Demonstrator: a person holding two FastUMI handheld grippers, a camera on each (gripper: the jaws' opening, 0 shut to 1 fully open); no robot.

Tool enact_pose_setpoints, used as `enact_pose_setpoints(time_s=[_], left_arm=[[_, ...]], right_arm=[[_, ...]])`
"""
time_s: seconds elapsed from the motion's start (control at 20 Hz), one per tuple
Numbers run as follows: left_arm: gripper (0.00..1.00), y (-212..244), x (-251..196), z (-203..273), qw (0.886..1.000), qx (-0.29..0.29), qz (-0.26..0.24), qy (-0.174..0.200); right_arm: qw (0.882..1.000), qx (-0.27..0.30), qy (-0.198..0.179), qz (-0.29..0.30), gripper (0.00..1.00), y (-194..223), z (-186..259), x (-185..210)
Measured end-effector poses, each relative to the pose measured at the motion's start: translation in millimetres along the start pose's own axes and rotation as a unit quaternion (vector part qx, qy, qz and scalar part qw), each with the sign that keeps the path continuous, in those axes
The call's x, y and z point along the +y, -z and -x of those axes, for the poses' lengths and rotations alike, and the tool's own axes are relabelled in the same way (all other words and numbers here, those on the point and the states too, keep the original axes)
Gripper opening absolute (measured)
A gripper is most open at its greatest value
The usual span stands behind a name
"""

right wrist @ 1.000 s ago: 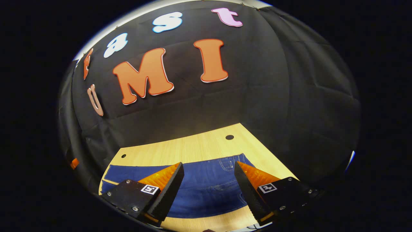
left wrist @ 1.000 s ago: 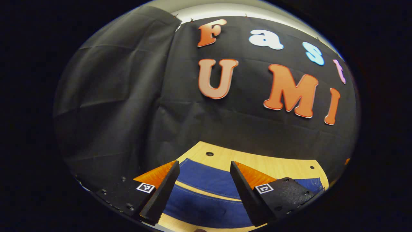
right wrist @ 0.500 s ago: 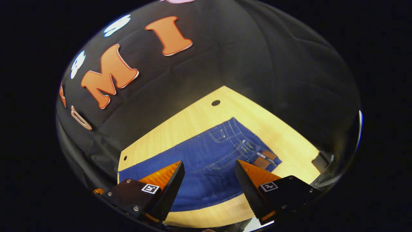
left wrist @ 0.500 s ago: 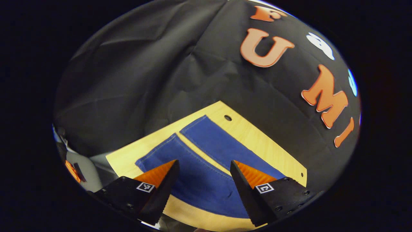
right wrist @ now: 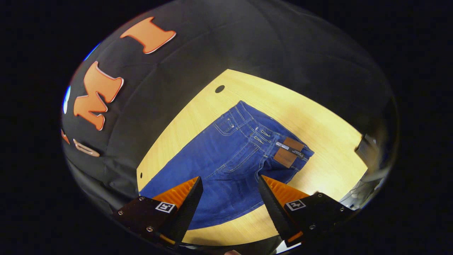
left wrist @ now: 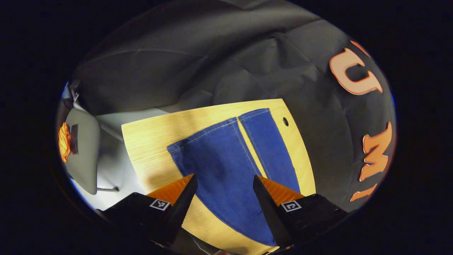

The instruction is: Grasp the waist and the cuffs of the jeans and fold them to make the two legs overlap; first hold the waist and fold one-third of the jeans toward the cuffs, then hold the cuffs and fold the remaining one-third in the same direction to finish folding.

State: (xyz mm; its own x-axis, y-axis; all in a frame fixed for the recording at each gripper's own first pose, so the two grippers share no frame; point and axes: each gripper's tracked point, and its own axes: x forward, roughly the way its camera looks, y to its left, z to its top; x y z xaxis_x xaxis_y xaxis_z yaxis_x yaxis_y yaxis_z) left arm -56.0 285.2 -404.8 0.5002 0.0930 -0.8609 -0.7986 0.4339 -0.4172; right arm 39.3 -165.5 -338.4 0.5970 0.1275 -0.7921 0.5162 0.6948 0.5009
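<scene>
Both my grippers, left (left wrist: 223,184) and right (right wrist: 230,186), gape wide above jeans (right wrist: 230,159) flat on the wooden table (right wrist: 318,124), black cloth wall (left wrist: 177,60) behind.

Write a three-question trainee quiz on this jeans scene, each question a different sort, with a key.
1. True or false: the jeans lie flat on the wooden table.
2. The left hand-held gripper looks over which end? A waist, B leg cuffs, C a belt.
3. Fill in: both the left and the right hand-held gripper are ____, holding nothing.

Key: 1 true; 2 B; 3 open.
</scene>
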Motion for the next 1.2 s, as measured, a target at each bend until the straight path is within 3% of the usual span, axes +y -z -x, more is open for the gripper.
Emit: enact_pose_setpoints(time_s=[0.3, 0.9, 1.2], left_arm=[[0.98, 2.0, 34.5, -22.0, 0.998, 0.028, 0.049, -0.021], [0.98, 4.5, 49.8, -33.8, 0.994, 0.057, 0.096, -0.003], [0.95, -1.7, 59.1, -30.5, 0.99, 0.058, 0.127, 0.005]], right_arm=[[0.998, 0.044, 0.004, -0.052, 0.98, 11.7, -17.7, -25.0], [0.987, 0.072, 0.036, -0.138, 0.98, 32.6, -35.8, -77.0], [0.977, 0.058, 0.002, -0.205, 0.97, 26.1, -43.8, -76.8]])
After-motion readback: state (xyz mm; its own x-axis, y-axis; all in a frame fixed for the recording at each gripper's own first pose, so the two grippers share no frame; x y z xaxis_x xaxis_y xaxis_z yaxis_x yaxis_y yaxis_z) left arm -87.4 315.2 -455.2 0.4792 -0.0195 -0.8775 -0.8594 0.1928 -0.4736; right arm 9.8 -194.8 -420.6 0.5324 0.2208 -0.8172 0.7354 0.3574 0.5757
